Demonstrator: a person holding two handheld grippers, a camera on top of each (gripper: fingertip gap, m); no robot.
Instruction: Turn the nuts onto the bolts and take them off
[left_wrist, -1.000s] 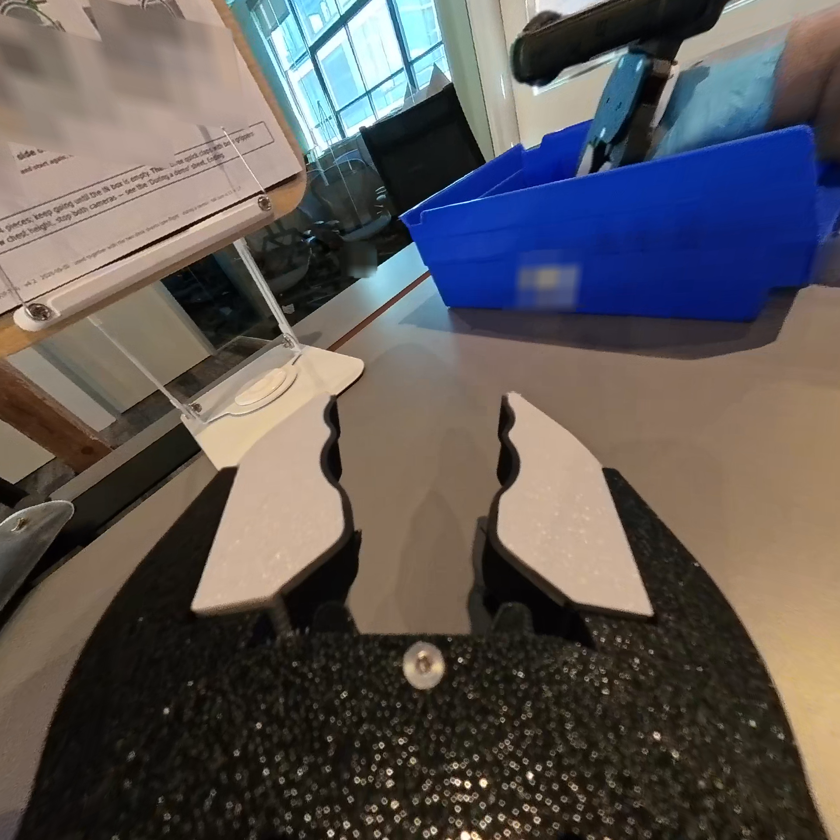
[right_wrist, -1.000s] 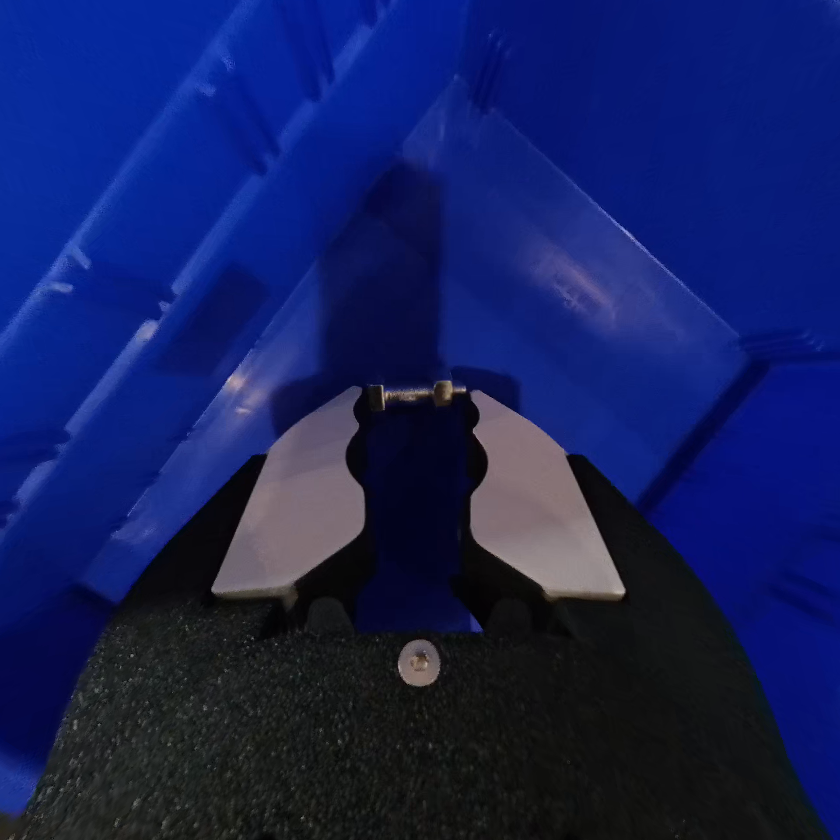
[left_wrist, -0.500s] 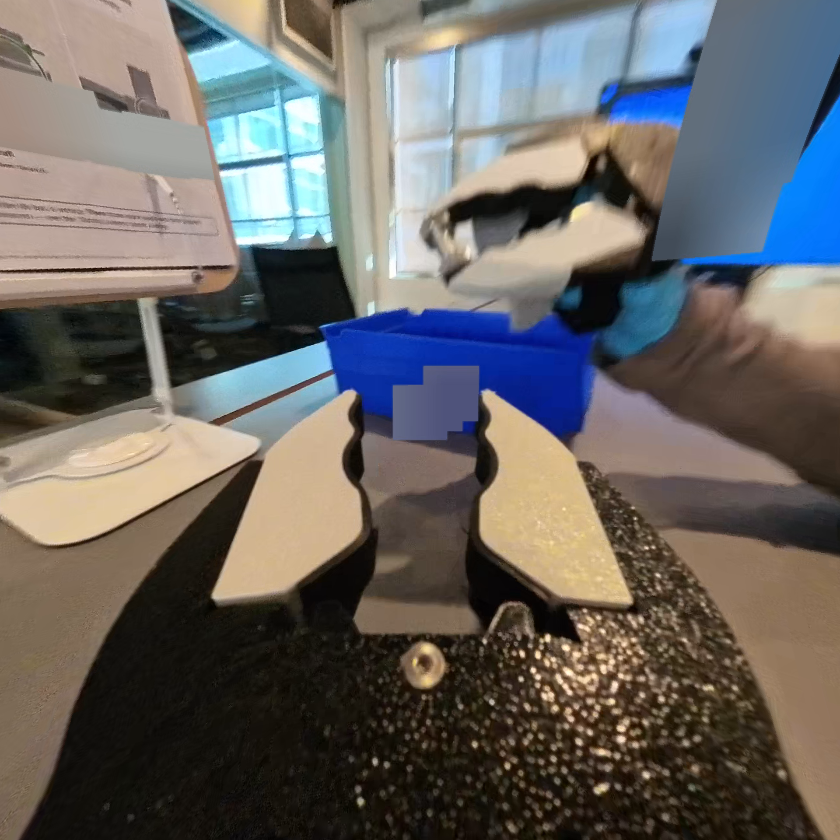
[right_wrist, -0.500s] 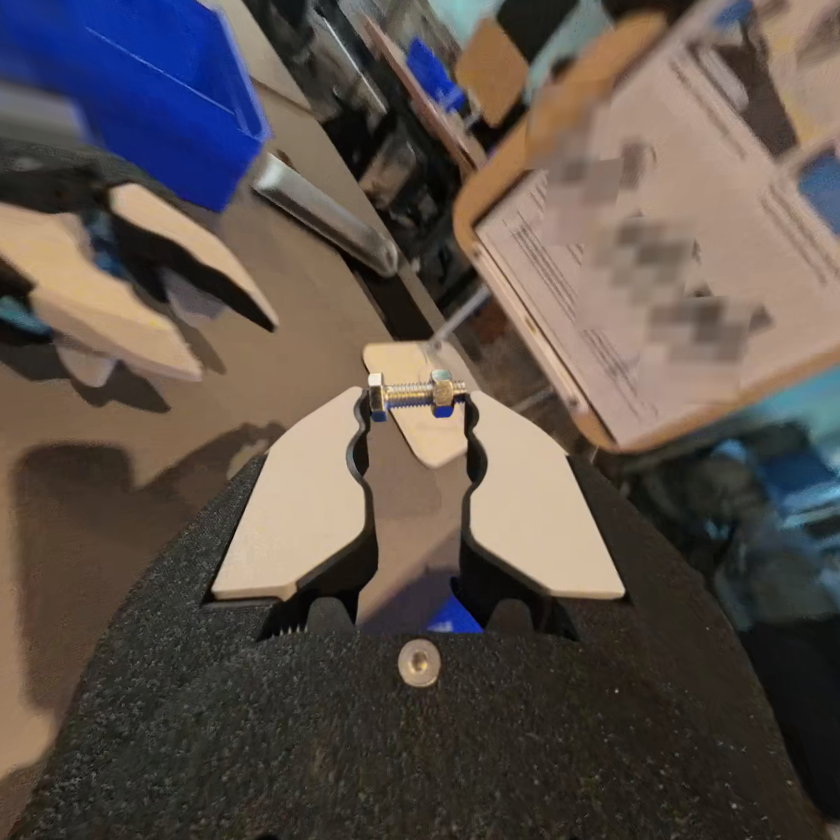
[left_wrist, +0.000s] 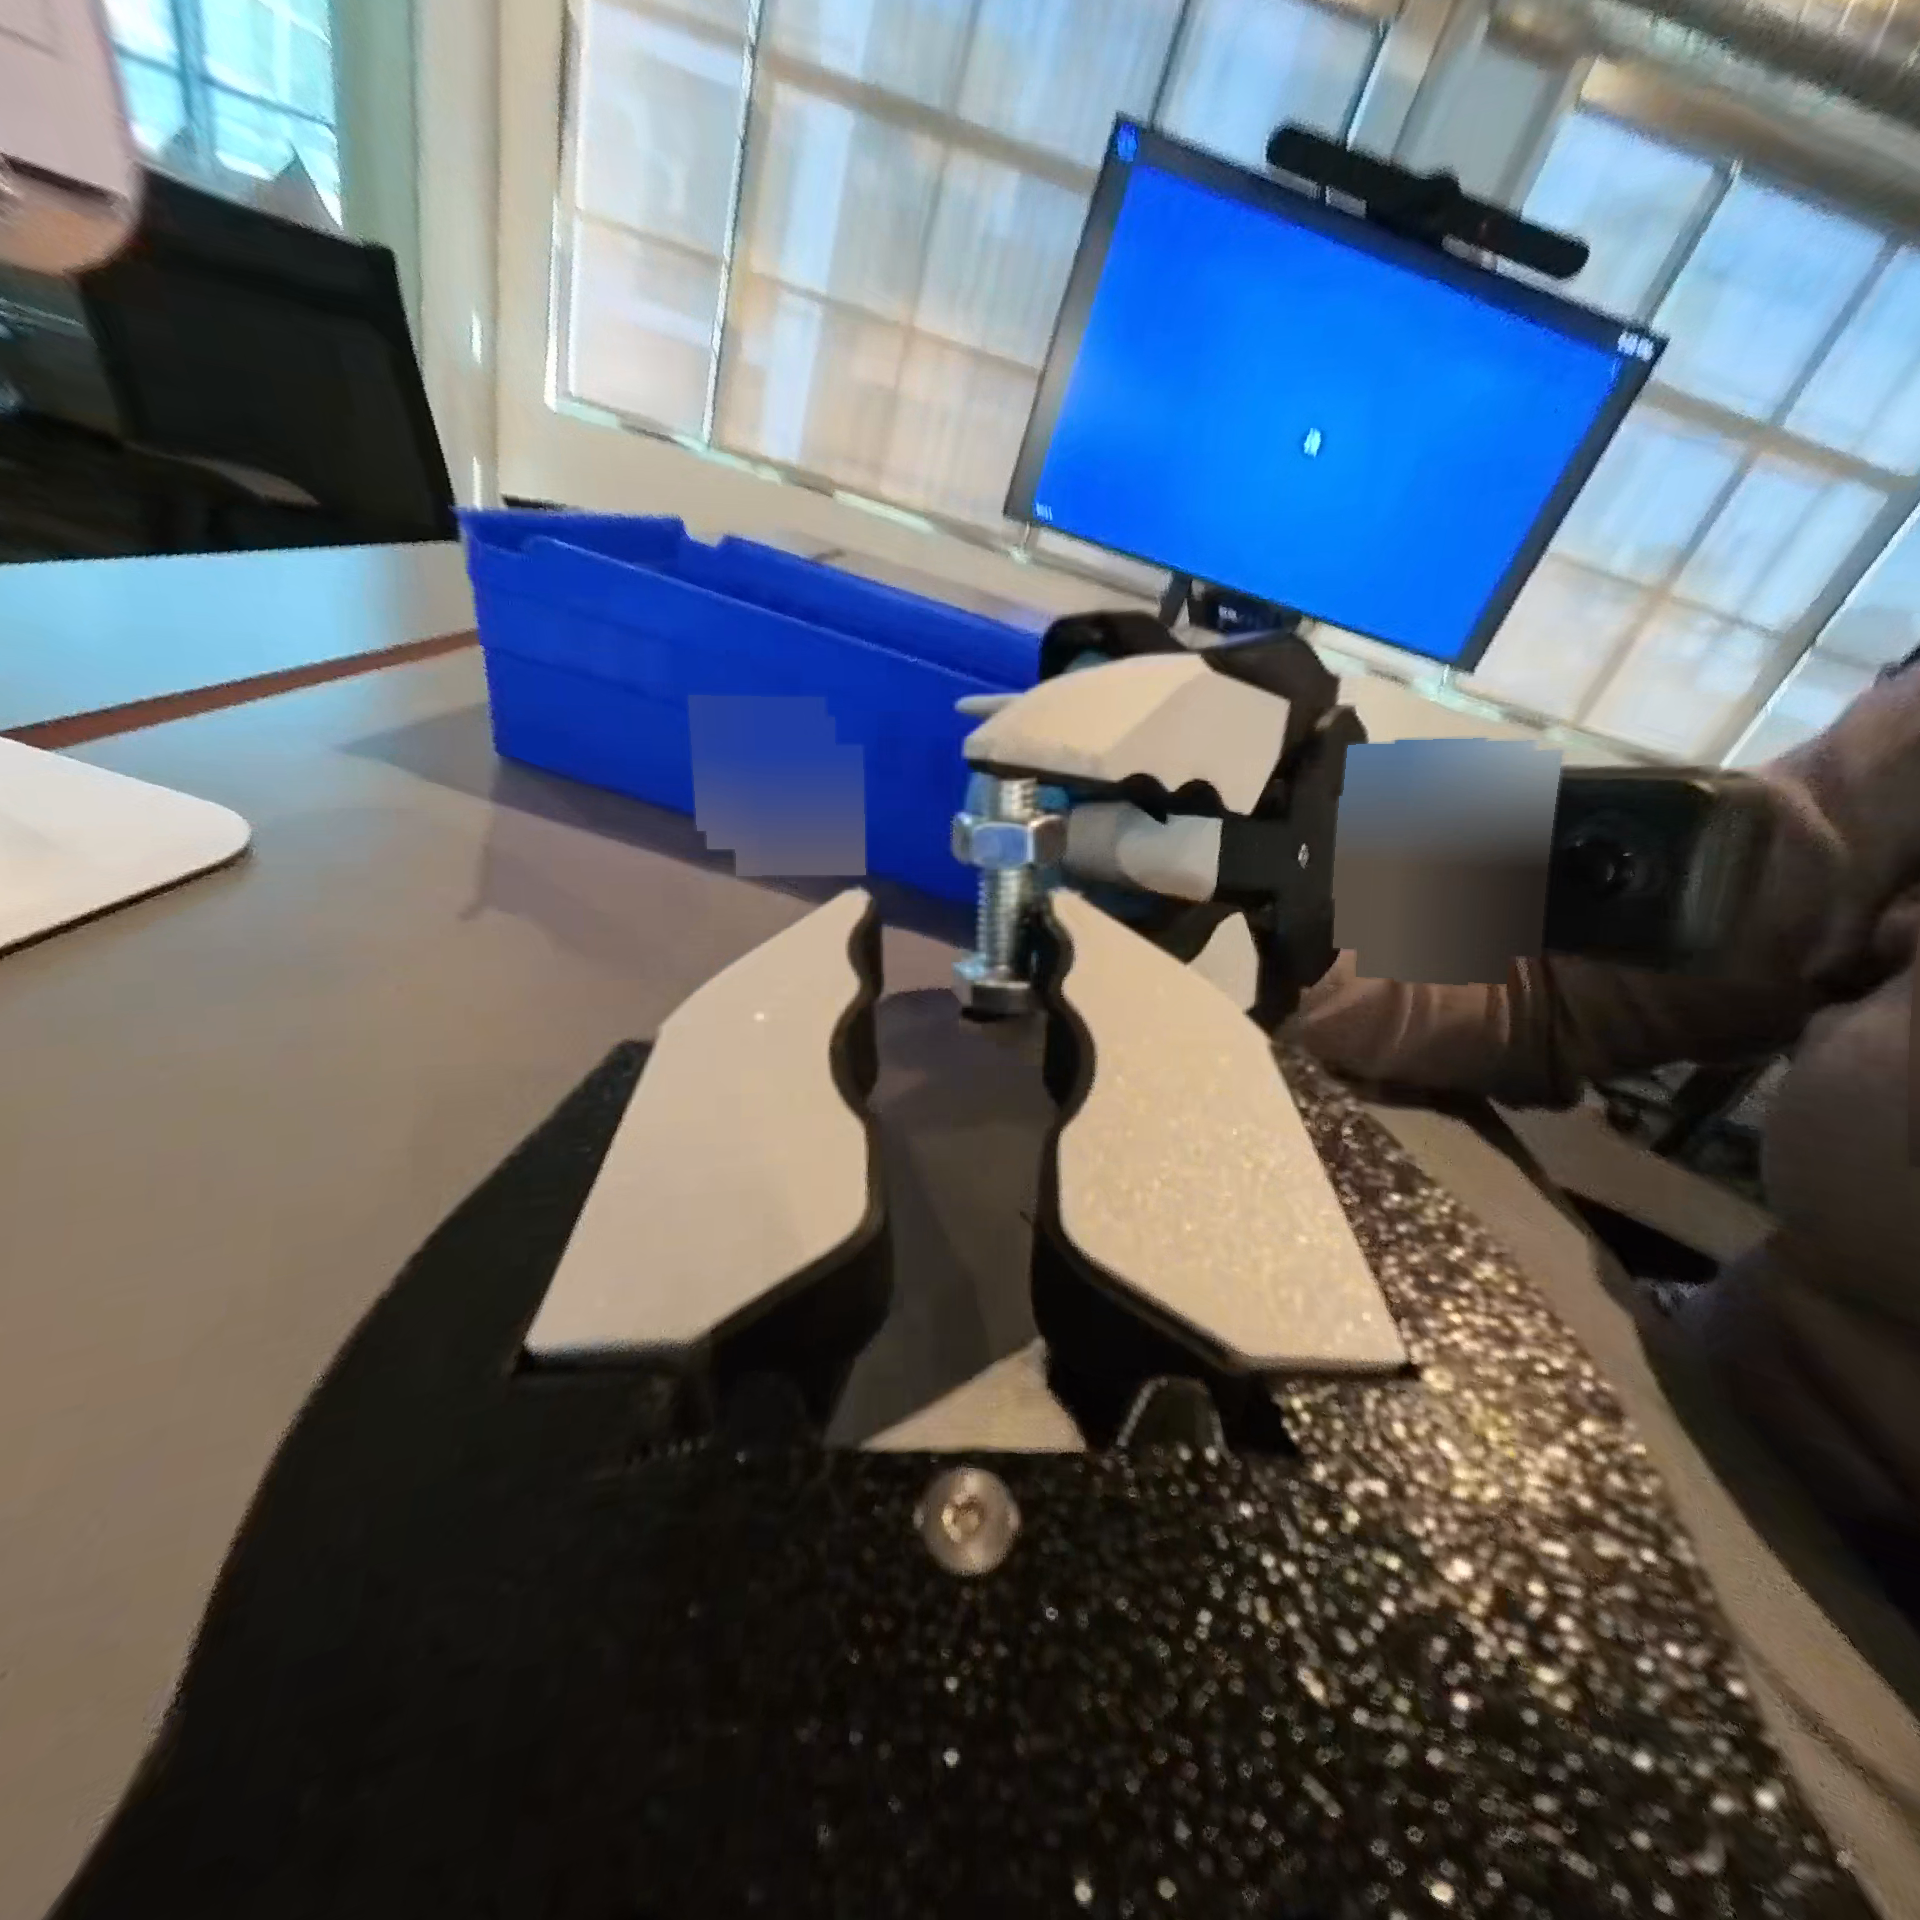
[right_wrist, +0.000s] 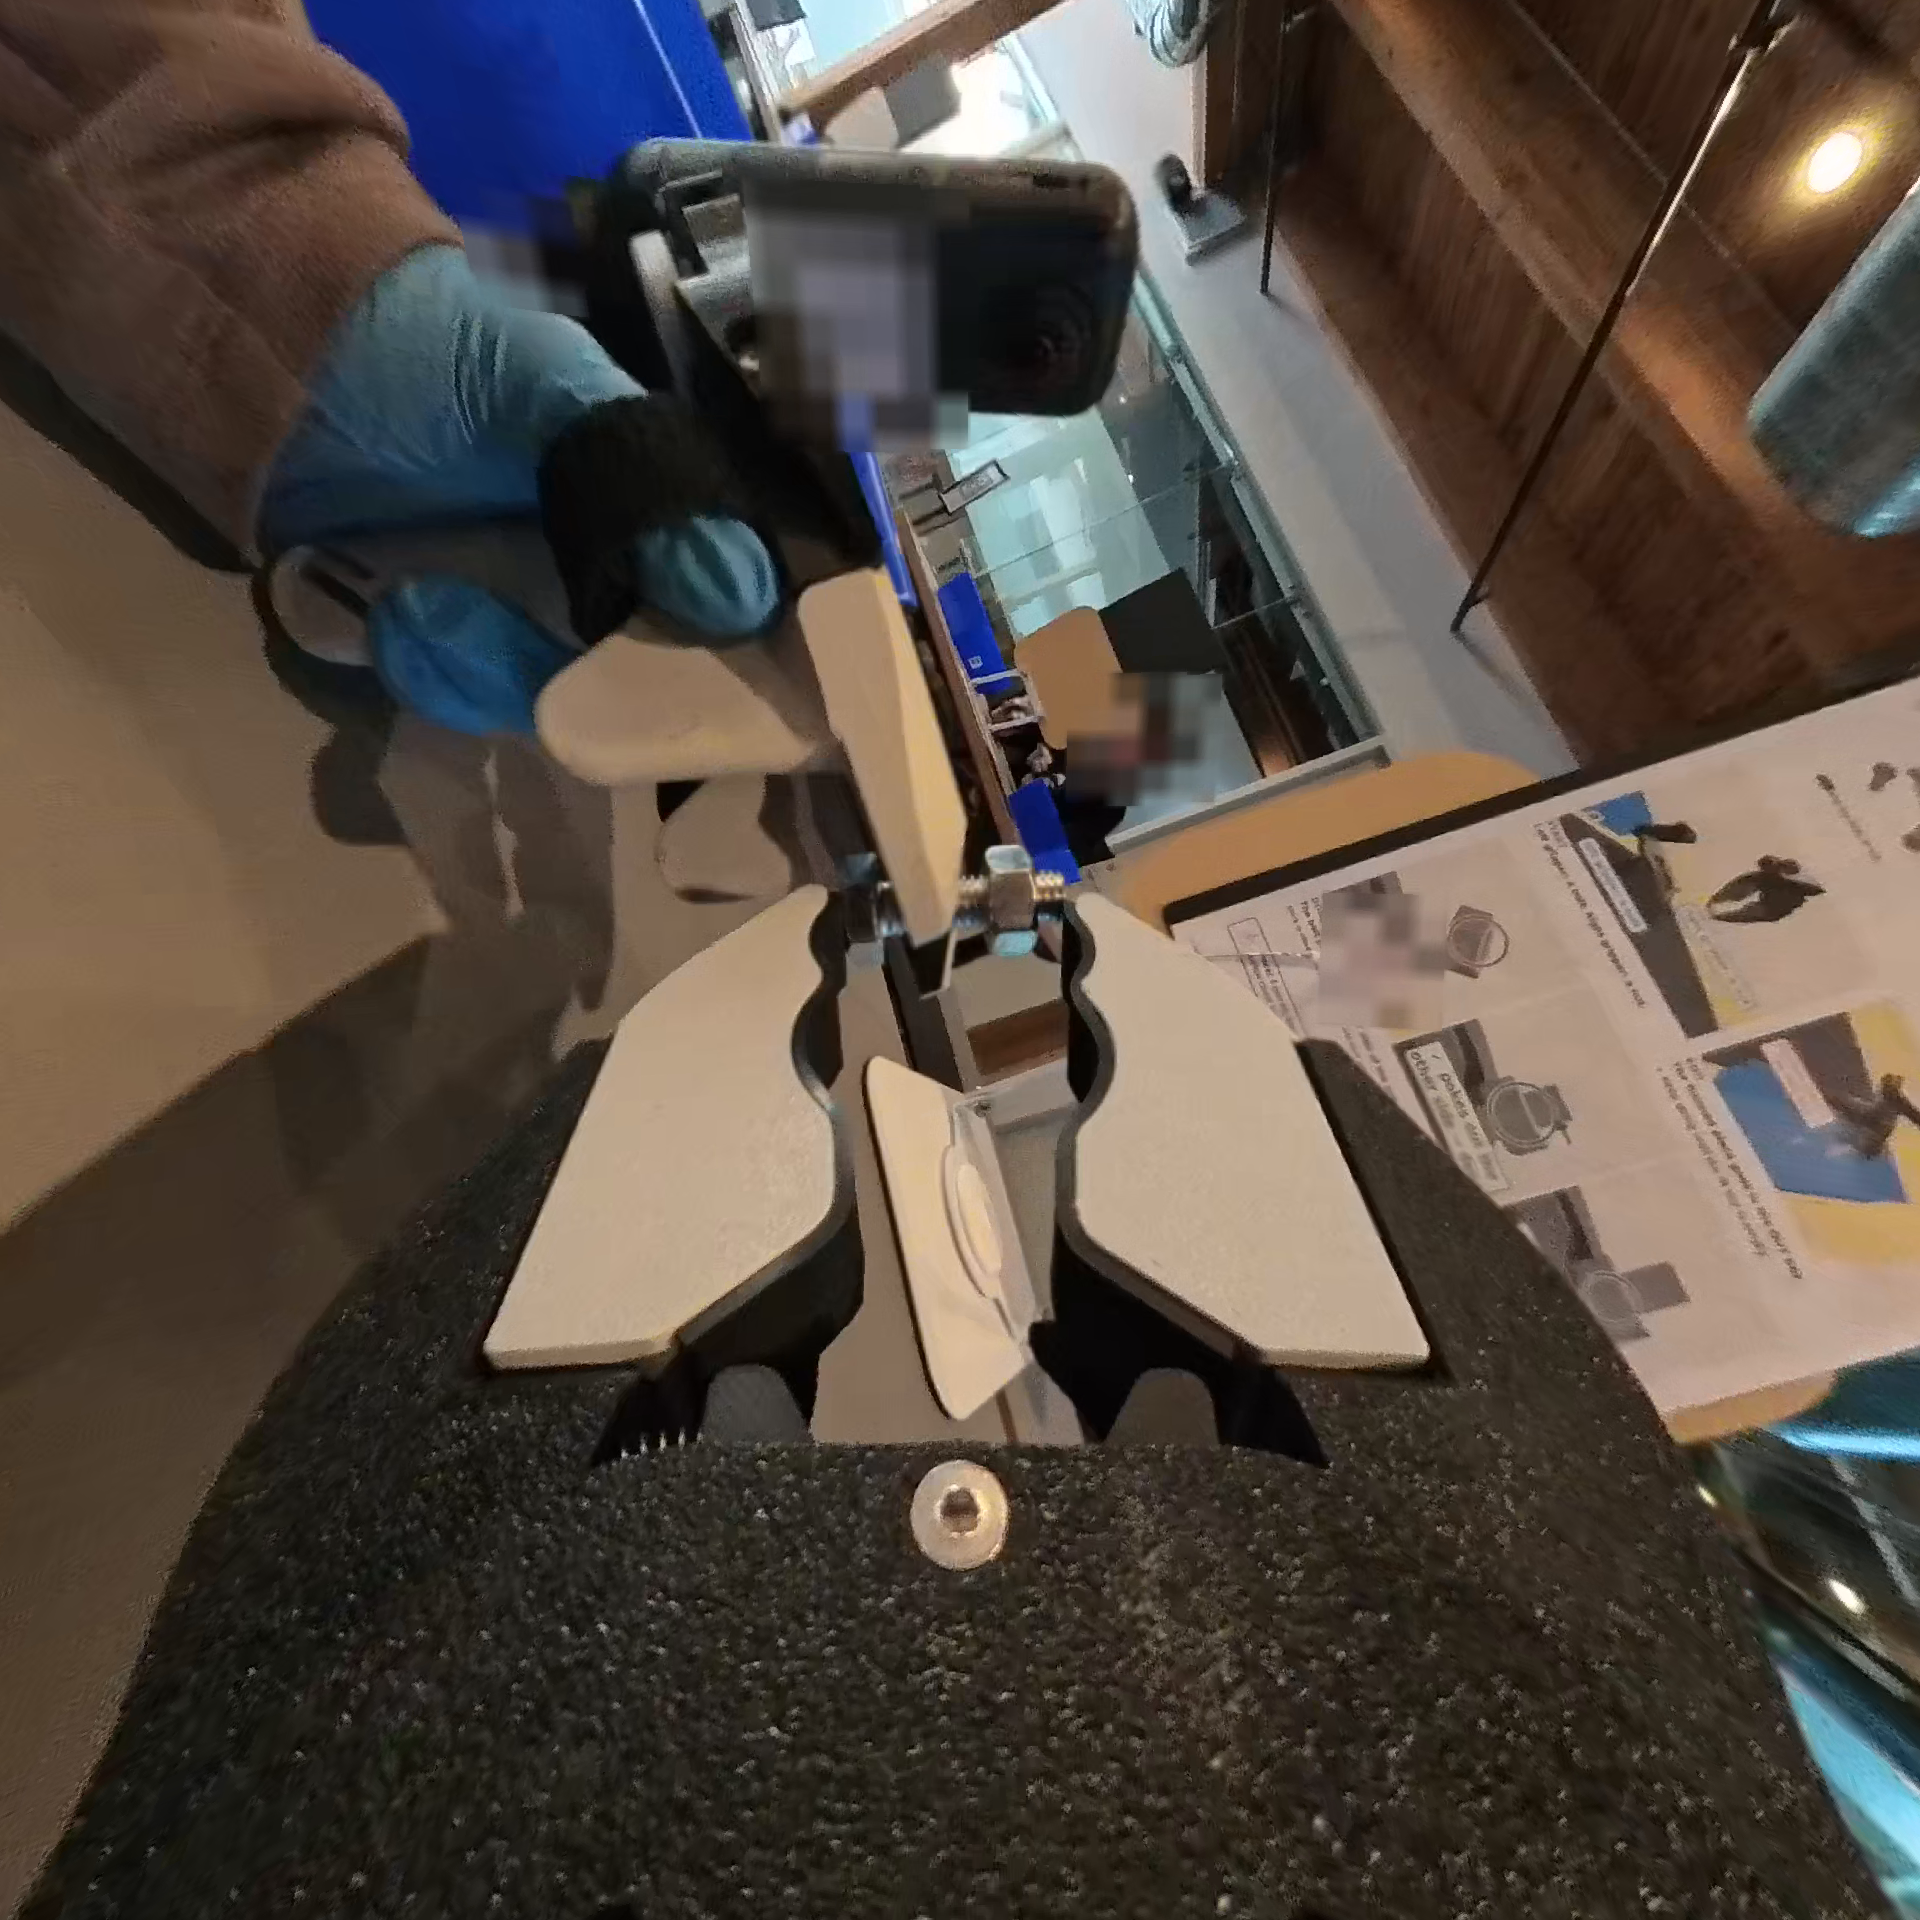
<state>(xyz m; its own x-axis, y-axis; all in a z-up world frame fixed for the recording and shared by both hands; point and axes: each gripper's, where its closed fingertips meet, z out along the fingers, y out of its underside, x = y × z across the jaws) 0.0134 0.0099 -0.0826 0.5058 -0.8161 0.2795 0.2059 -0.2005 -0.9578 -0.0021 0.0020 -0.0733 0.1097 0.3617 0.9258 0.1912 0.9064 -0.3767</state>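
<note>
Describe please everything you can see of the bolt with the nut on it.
The silver hex-head metal bolt has a threaded shank and a silver hex nut partway along it. The right tongs clamp it lengthwise, one finger on the head, the other on the threaded end. In the left wrist view it stands upright above the grey table. The open left tongs straddle the shank between head and nut.

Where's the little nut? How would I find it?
Start at the blue bin on the table; just in front of it the right gripper pinches a silver bolt end to end. The nut is the six-sided ring partway along the thread, apart from the bolt's head.
</note>
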